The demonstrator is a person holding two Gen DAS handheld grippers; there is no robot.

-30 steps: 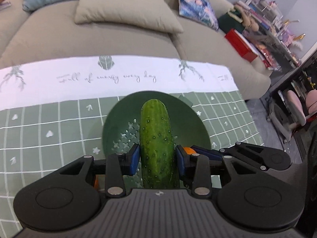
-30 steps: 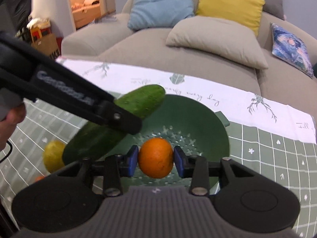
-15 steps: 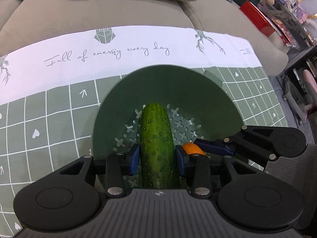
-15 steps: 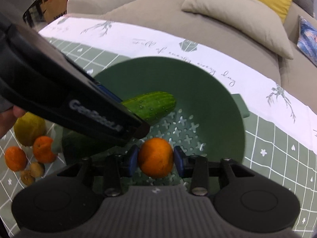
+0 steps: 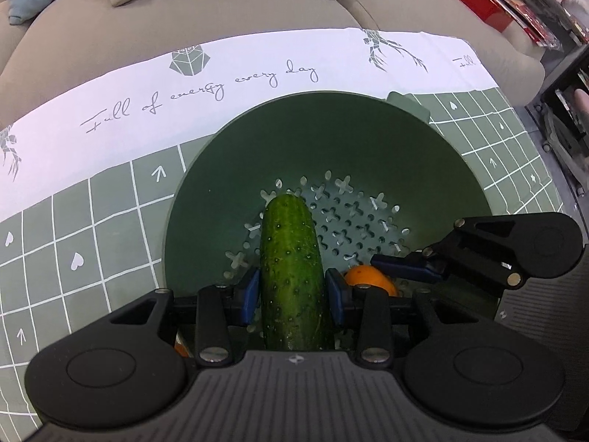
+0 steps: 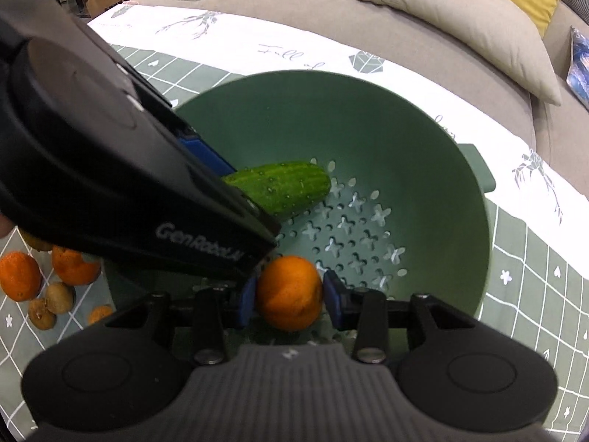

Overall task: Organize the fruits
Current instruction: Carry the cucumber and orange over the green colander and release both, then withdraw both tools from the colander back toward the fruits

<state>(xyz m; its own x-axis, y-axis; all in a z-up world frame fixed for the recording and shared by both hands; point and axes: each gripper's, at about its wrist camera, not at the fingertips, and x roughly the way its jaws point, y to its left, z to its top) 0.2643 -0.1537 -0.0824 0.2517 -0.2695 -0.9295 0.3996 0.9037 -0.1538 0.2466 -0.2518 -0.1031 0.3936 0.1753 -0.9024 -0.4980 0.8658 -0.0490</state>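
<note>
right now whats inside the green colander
Inside the green colander: the cucumber in the left gripper and the orange in the right gripper. The near floor is hidden.

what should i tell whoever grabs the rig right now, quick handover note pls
Left gripper: shut on the cucumber, low inside the green colander.
Right gripper: shut on an orange, also inside the colander beside the cucumber.
Done: both items carried into the colander; nothing released yet.
Left: open both grippers, then fetch the oranges and small brown fruits lying on the tablecloth to the colander's left.
</note>
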